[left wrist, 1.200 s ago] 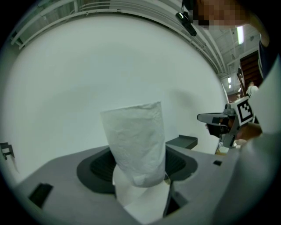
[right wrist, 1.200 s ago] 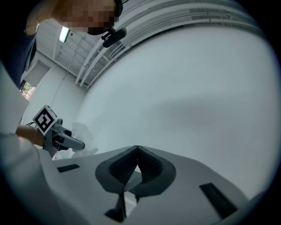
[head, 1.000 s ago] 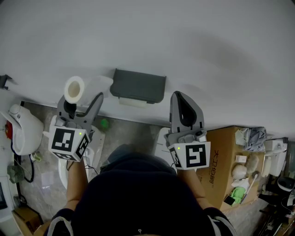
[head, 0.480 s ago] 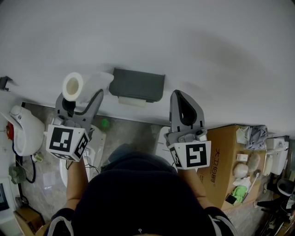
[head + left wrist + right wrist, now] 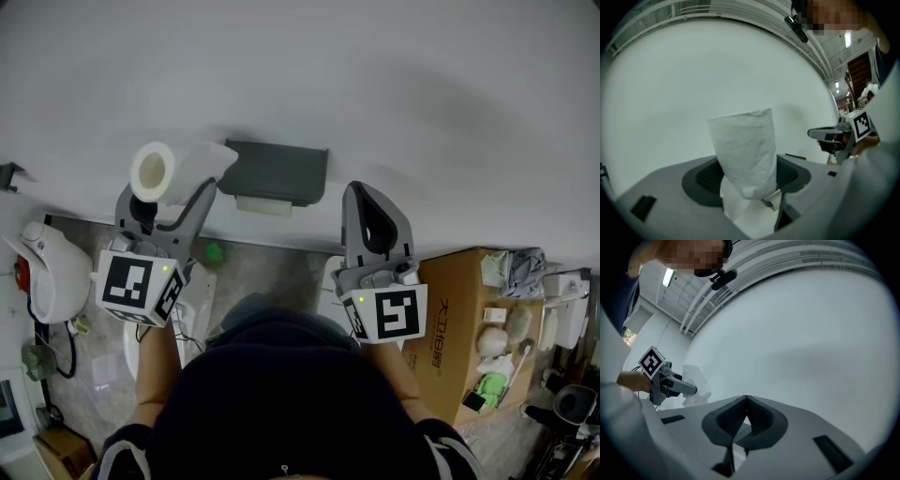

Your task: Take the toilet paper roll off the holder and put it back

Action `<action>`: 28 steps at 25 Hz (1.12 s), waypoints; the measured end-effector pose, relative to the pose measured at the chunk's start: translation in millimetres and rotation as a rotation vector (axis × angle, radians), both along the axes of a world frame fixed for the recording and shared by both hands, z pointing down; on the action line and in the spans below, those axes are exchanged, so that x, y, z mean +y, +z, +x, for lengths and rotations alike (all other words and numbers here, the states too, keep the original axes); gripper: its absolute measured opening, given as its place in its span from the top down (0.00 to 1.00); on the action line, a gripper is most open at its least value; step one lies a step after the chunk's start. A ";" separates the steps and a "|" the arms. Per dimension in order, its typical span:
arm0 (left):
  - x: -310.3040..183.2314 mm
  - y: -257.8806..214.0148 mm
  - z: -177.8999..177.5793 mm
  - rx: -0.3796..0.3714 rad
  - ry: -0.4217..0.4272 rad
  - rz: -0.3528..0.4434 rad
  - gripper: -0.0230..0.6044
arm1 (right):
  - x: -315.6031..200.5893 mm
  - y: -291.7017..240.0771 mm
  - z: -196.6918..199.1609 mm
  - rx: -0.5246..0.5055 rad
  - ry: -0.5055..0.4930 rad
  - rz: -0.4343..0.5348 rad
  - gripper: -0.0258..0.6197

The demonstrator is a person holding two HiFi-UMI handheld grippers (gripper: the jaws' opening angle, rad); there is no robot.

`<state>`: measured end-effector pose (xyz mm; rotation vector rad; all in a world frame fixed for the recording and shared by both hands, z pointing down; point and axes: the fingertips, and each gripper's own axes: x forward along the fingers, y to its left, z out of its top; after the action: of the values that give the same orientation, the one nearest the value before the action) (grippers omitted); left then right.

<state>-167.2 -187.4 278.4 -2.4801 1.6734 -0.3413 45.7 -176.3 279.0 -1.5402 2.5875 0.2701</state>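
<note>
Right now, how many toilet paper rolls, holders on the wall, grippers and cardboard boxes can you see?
1 white toilet paper roll
1 dark grey wall holder
2 grey two-jaw grippers: the left gripper and the right gripper
1 brown cardboard box
Total: 5
</note>
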 end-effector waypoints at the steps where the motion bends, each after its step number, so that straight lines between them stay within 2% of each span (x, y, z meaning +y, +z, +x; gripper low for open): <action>1: -1.0 0.3 2.2 -0.001 0.006 -0.001 0.46 | 0.0 0.0 0.5 0.000 0.001 -0.001 0.94; 28: -10.8 0.0 42.6 -0.041 0.110 -0.008 0.46 | 3.0 -1.6 6.8 -0.009 0.016 0.000 0.94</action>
<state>-124.6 -198.2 278.4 -2.5399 1.5166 -0.3835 52.4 -173.3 277.5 -1.5599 2.5696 0.2641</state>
